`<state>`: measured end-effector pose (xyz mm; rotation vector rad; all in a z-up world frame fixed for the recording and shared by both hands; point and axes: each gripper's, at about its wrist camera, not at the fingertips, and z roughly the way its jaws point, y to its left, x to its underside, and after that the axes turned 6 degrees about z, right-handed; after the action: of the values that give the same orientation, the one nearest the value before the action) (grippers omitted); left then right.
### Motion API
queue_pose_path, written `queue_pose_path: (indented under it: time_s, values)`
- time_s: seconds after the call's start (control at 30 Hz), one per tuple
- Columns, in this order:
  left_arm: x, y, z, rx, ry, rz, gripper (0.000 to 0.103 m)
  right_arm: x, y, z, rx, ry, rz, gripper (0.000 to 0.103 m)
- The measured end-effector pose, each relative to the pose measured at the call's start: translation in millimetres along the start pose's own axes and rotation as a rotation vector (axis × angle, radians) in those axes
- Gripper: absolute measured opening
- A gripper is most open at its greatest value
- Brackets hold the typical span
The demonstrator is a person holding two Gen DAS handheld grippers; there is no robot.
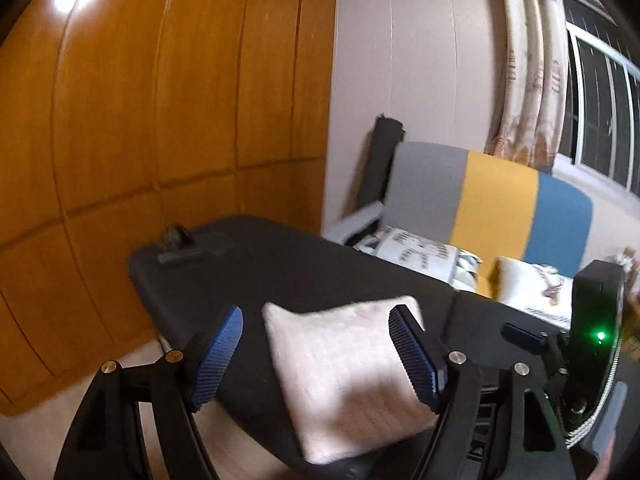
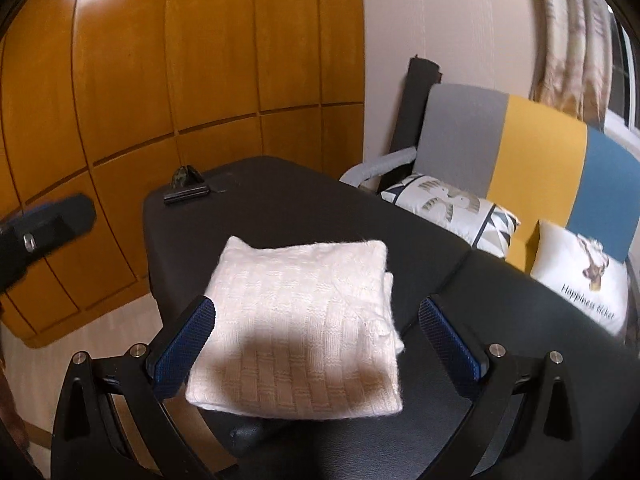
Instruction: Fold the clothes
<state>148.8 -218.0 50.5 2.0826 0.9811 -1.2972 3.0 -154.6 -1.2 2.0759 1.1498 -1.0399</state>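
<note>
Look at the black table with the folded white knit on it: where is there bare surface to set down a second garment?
Free: the stretch between the folded knit and the clip at the far corner, and the table's right half beside the sofa cushions. Crowded: the near edge, under the knit and both open grippers.

The surface (image 2: pixel 304 204) is black and smooth, with round corners. It looks like two flat parts put side by side, with a thin line (image 2: pixel 464 260) running between them.

A white knitted cloth (image 2: pixel 304 320) lies on the surface, near the front edge. It is folded into a thick square, and you can see its layers stacked up on the right side. In the left wrist view the same folded cloth (image 1: pixel 348 372) sits close to the near edge of the surface (image 1: pixel 280 264).

Far away at the back left corner lies a small dark clip thing (image 2: pixel 186 192), well apart from the cloth. It is too small to tell just what it is.
</note>
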Motion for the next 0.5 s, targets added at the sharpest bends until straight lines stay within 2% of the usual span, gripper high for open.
queue_pose_path:
  time_s: [0.07, 0.17, 0.2, 0.27, 0.5]
  values:
    - [-1, 3, 0, -0.012, 0.007, 0.001, 0.077, 0, 0, 2, -0.011, 0.005, 0.0, 0.103]
    - [-3, 7, 4, -0.026, 0.04, 0.029, 0.064, 1, 2, 6, -0.019, 0.016, -0.006, 0.103]
    - [-3, 8, 5, -0.031, 0.051, 0.038, 0.063, 2, 2, 7, -0.02, 0.02, -0.009, 0.103]
    - [-4, 10, 8, -0.037, 0.073, 0.055, 0.063, 2, 4, 10, -0.023, 0.028, -0.016, 0.103]
    - [9, 12, 23, 0.011, 0.147, 0.017, 0.064, 8, 9, 22, -0.026, 0.067, -0.045, 0.103]
